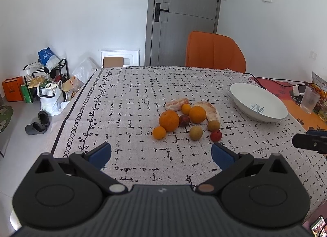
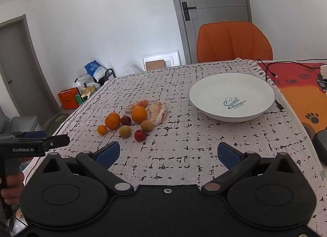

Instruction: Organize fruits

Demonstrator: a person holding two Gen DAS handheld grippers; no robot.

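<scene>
A cluster of fruit lies on the patterned tablecloth: two large oranges, small oranges, brownish-green round fruits, a red fruit, a dark red one and peeled pomelo pieces. A white bowl marked "Sweet" stands to the right of them, with nothing in it. My left gripper is open and empty, just short of the fruit. My right gripper is open and empty, nearer than the bowl.
An orange chair stands at the table's far side. A black cable, a plastic cup and packets sit at the right on an orange mat. Bags and shoes lie on the floor to the left.
</scene>
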